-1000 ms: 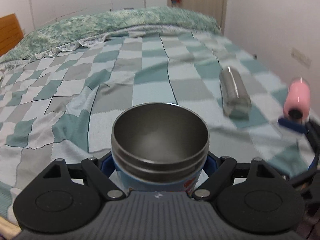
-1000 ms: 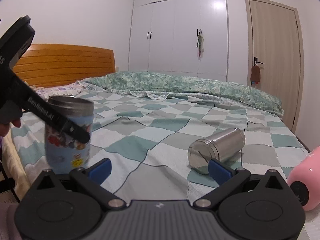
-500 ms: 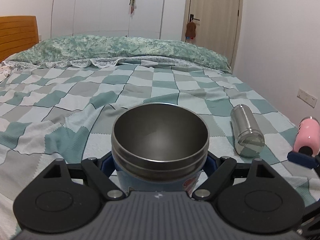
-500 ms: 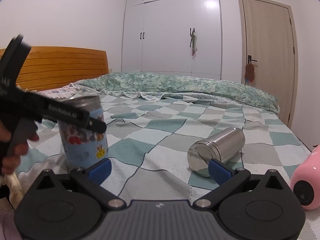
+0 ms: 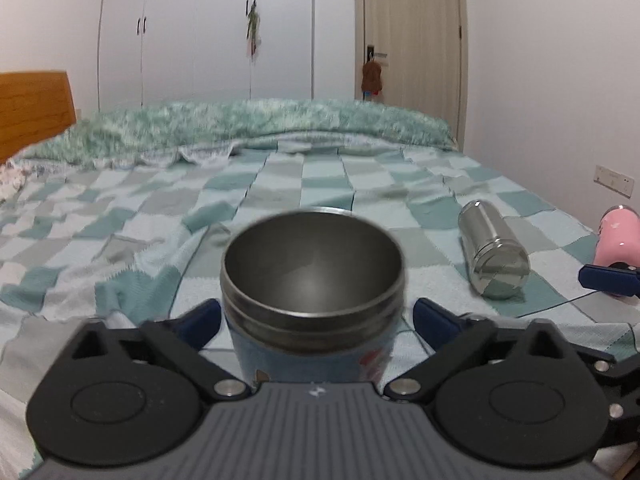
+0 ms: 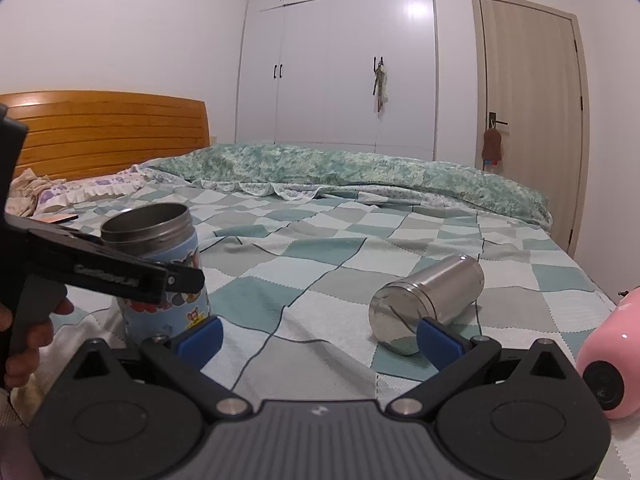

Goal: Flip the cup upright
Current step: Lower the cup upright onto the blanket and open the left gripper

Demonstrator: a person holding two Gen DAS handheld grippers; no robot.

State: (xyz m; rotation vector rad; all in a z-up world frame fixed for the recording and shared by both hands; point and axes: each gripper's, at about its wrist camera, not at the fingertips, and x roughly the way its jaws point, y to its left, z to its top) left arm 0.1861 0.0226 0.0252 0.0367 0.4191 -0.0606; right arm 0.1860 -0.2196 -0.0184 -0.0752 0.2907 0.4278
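Observation:
A blue cartoon-print steel cup (image 5: pixel 312 280) stands upright, mouth up, on the checkered bedspread (image 5: pixel 120 224). My left gripper (image 5: pixel 316 320) is open with its blue pads apart on either side of the cup. The cup also shows in the right wrist view (image 6: pixel 160 264), with the left gripper (image 6: pixel 176 280) beside it. A plain steel cup (image 6: pixel 428 300) lies on its side; it also shows in the left wrist view (image 5: pixel 492 256). My right gripper (image 6: pixel 320 336) is open and empty, hovering in front of the lying cup.
A pink bottle (image 6: pixel 612 356) lies on its side at the bed's right edge, also seen in the left wrist view (image 5: pixel 616 236). A rolled green quilt (image 6: pixel 340 168) lies across the far side. A wooden headboard (image 6: pixel 104 128) stands at the left.
The left gripper tilted level, brought the blue cup down onto the bedspread and opened its jaws off it. The right gripper stayed nearly still.

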